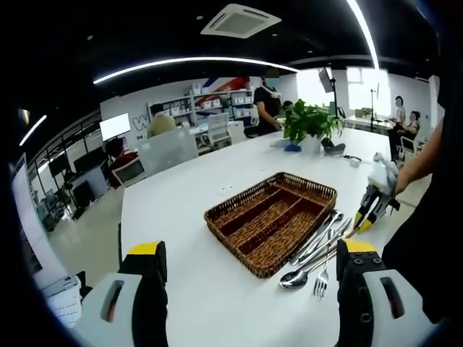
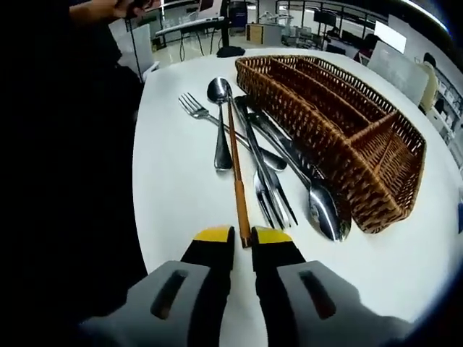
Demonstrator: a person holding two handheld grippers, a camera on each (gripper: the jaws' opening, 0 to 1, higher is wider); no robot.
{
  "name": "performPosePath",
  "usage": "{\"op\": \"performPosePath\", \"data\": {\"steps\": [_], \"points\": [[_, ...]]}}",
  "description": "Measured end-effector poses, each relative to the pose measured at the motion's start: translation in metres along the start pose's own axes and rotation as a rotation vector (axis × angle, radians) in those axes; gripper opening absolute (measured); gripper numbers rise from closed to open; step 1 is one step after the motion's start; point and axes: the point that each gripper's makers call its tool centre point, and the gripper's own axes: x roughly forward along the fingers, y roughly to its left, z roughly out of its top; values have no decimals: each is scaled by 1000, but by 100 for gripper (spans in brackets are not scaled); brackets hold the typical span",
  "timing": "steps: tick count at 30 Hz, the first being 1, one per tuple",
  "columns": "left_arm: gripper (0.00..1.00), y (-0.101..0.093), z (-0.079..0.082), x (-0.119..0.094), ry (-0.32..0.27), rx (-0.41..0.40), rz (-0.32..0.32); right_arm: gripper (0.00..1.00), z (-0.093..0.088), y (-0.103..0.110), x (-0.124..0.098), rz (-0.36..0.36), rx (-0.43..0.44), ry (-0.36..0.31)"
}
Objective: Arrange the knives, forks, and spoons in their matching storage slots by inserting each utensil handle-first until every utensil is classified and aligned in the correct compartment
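A brown wicker basket [image 1: 271, 220] [image 2: 347, 123] with long slots stands empty on the white table [image 1: 188, 217]. Beside it lies a loose pile of steel utensils [image 1: 318, 254]: a fork [image 2: 195, 107], a small spoon [image 2: 218, 90], a knife [image 2: 260, 137] and a large spoon [image 2: 325, 210]. A thin brown-handled utensil [image 2: 235, 166] runs across the pile. My right gripper [image 2: 243, 235] [image 1: 372, 206] is shut on the near end of its handle. My left gripper [image 1: 252, 253] hovers open, short of the basket, with nothing between its fingers.
A potted plant [image 1: 311, 123] and small items stand at the table's far end. A person's arm [image 1: 419, 155] reaches in at the right in the left gripper view. People and desks fill the office behind. The table edge [image 2: 145, 188] curves close to the utensils.
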Motion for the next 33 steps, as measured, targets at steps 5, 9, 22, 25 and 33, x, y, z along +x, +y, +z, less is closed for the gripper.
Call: {"op": "performPosePath", "data": {"steps": [5, 9, 22, 25, 33], "points": [[100, -1, 0, 0, 2, 3, -1, 10, 6, -1, 3, 0, -13, -20], [100, -1, -1, 0, 5, 5, 0, 6, 1, 3, 6, -7, -42, -10], [100, 0, -1, -4, -4, -3, 11, 3, 23, 10, -2, 24, -143, 18], [100, 2, -2, -5, -1, -4, 17, 3, 28, 9, -10, 30, -129, 14], [100, 6, -1, 0, -15, -6, 13, 3, 39, 20, -33, 56, -71, -19]]}}
